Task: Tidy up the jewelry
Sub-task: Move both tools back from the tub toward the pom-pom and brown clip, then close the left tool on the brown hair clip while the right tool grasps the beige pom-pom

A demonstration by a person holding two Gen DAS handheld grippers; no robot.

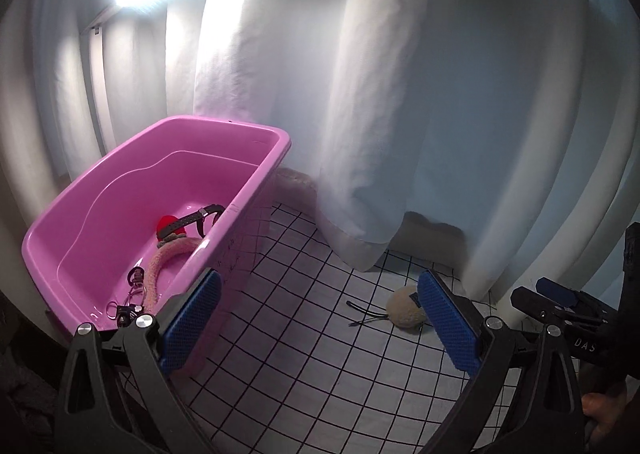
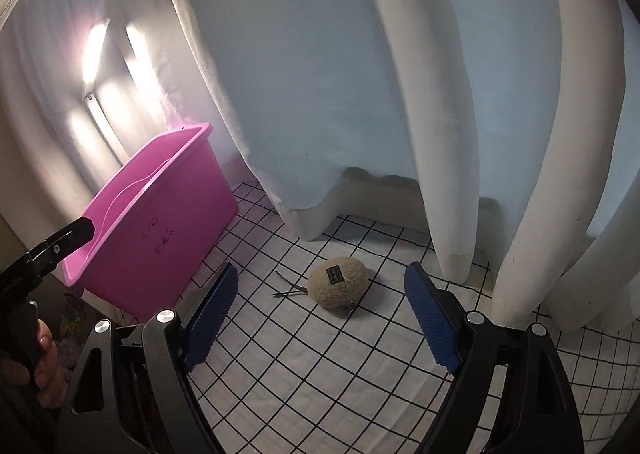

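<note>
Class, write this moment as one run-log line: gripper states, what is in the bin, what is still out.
left gripper: open, empty | right gripper: open, empty | pink bin: black strap, fuzzy pink band, keyrings | out: beige plush item on grid cloth

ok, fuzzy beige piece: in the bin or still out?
Out. The fuzzy beige piece lies on the grid cloth, apart from the pink bin, ahead of the open right gripper.

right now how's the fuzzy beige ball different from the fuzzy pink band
The beige ball lies out on the checked cloth, right of the pink bin; the pink band lies inside that bin. The ball is a round lump carrying a small dark tag; the band is a long curved strip. Both look fuzzy, and neither is gripped.
</note>
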